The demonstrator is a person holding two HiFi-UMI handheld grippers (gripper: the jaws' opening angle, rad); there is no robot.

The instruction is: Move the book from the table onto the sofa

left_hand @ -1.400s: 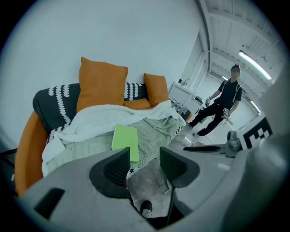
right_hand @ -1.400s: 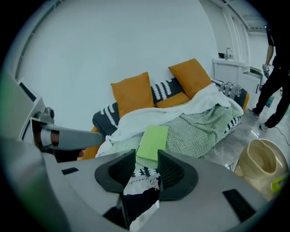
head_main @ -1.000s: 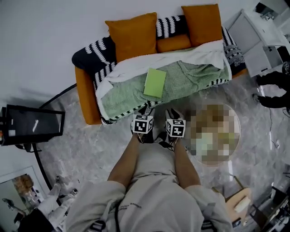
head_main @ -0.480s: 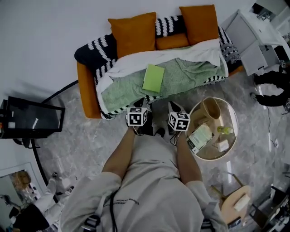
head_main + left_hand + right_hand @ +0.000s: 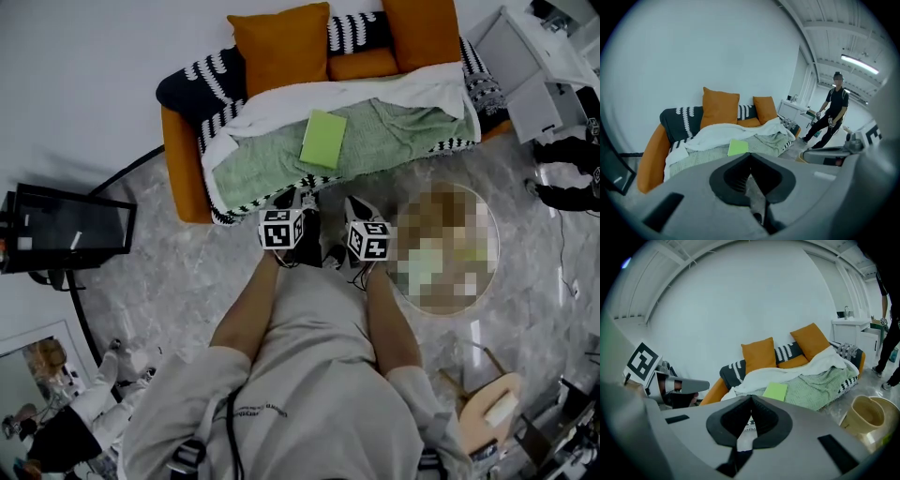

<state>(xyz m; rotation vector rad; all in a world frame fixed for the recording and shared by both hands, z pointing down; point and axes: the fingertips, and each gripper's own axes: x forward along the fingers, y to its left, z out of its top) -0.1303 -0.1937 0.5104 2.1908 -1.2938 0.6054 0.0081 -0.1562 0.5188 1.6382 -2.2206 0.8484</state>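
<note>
Marble floor [image 5: 169, 281], orange sofa [image 5: 180, 178] against the white wall, green blanket [image 5: 403, 150] over its seat. We see the green book [image 5: 322, 139] lying flat on that blanket, mid-seat. Left tongs [image 5: 751, 161] and right tongs [image 5: 751, 404] sit side by side short of the sofa. Both have just been closing and are now fully together, nothing between them.

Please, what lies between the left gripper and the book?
Head view: only green blanket and its striped hem lie between the book and the left gripper, whose jaws just closed empty.
</note>
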